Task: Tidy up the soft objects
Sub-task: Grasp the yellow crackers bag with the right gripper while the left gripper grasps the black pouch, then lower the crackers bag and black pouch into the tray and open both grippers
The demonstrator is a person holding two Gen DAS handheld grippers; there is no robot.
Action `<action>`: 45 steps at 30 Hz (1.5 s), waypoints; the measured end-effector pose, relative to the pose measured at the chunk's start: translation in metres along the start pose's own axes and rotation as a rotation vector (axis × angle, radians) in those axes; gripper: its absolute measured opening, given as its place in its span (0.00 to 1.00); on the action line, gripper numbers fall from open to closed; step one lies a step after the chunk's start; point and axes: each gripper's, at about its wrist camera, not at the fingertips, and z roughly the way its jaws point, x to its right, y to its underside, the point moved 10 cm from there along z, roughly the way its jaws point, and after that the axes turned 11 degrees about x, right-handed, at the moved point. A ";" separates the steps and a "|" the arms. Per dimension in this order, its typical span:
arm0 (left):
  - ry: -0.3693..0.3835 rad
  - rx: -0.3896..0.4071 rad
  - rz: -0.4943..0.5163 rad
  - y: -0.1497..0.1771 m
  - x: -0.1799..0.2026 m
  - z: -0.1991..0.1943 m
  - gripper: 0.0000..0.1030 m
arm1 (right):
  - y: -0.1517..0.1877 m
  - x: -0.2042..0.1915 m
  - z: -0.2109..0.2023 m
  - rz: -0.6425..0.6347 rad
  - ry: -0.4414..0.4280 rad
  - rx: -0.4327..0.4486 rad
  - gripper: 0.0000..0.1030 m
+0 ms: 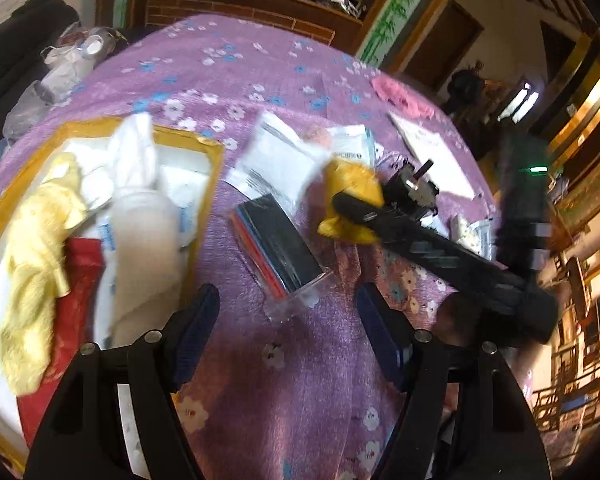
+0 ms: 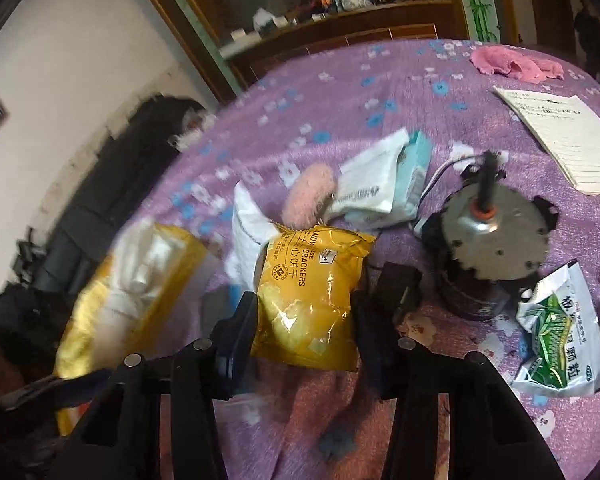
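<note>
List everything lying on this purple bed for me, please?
cracker packet: one, yellow, between the right jaws
box: one, gold-rimmed, left side
cloths: several, yellow, white, red, in the box
motor: one, grey metal, right of the packet
pink towel: one, far edge
fluffy pad: one, pink, behind the packet
green sachet: one, green-white, near right
notepad: one, white, far right
left gripper: open, empty
right gripper: around the packet

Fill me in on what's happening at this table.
A person with two handheld grippers is sorting soft things on a purple flowered cloth. The right gripper has a yellow cracker packet between its fingers, pads at its sides. The left gripper hangs open beside a yellow-rimmed box already holding cloths.
</note>
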 end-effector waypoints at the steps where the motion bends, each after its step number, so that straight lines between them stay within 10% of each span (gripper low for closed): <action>1: 0.000 -0.014 0.000 0.001 0.001 0.006 0.69 | -0.003 0.000 -0.005 0.018 -0.028 0.016 0.44; 12: -0.201 -0.099 0.133 -0.007 0.007 0.075 0.66 | -0.011 0.015 -0.045 0.086 -0.076 0.125 0.44; 17: -0.187 -0.073 0.146 0.000 0.010 0.067 0.36 | -0.009 0.013 -0.043 0.065 -0.039 0.127 0.45; 33: 0.086 0.085 0.056 0.026 0.028 -0.069 0.30 | -0.006 -0.006 -0.032 -0.017 -0.090 0.145 0.45; 45: -0.087 0.280 -0.062 -0.005 -0.110 -0.158 0.30 | 0.057 -0.135 -0.079 -0.094 -0.244 0.030 0.45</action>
